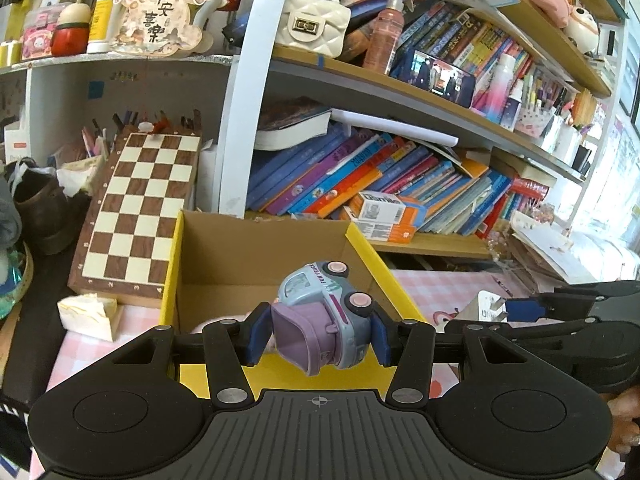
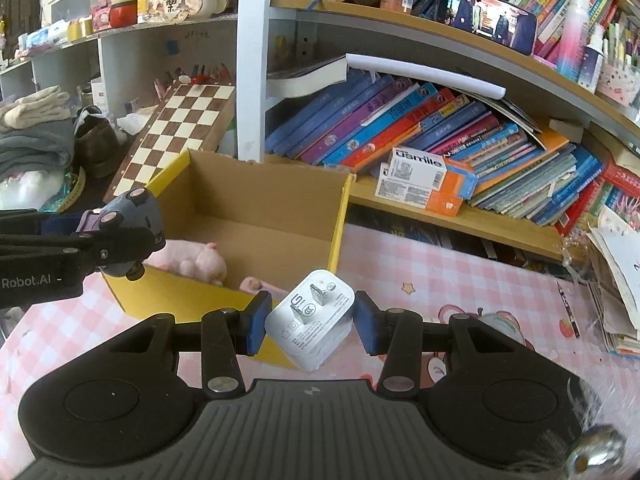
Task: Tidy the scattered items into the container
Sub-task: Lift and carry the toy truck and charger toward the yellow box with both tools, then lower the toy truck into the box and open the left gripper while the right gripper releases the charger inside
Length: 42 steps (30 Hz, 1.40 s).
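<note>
Now, left gripper (image 1: pixel 320 334): clamped on toy truck (image 1: pixel 326 312), underside hidden.
Right gripper (image 2: pixel 310 322): clamped on white charger (image 2: pixel 310 320).
Cardboard box (image 2: pixel 256 200): pink plush (image 2: pixel 196 260) partly hidden by the wall.

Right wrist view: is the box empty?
No, a pink plush toy already lies on the floor of the box.

A folding chessboard (image 1: pixel 140 208) leans tilted against a white shelf unit, with a brown leather shoe (image 1: pixel 38 210) to its left. On the wooden shelf beside it, colourful books (image 2: pixel 400 120) slump sideways in a row, and a white-and-orange carton (image 2: pixel 426 182) lies in front of them. The shelf above holds a cream quilted handbag (image 1: pixel 312 20), a pink spray bottle (image 1: pixel 386 32) and a phone (image 2: pixel 490 18) showing a video.
</note>
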{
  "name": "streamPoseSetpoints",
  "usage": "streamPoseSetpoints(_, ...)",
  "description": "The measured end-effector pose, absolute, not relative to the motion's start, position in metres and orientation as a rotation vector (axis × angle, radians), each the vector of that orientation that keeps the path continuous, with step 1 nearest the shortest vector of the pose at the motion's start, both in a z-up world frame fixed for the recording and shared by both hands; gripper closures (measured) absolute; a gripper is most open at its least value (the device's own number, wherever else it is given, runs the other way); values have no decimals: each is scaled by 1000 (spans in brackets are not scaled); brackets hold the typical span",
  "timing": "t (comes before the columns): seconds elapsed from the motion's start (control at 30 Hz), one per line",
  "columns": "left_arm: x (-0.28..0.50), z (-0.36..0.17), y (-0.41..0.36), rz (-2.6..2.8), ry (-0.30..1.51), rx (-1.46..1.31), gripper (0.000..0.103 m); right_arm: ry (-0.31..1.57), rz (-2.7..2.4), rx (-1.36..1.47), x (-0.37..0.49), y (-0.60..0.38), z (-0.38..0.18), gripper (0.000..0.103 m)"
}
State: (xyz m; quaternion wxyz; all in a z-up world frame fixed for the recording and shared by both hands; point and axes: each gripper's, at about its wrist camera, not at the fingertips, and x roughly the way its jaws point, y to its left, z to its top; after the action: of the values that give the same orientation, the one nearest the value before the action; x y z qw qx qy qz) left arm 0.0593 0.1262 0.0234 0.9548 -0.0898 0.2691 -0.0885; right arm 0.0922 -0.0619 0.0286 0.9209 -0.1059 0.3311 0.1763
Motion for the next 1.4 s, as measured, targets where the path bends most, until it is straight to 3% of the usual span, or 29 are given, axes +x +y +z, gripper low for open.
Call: streamPoseSetpoints(1.4, 182, 0, 147, -127, 709, -66, 54, 730, 545, -331, 204, -5, -7, 62)
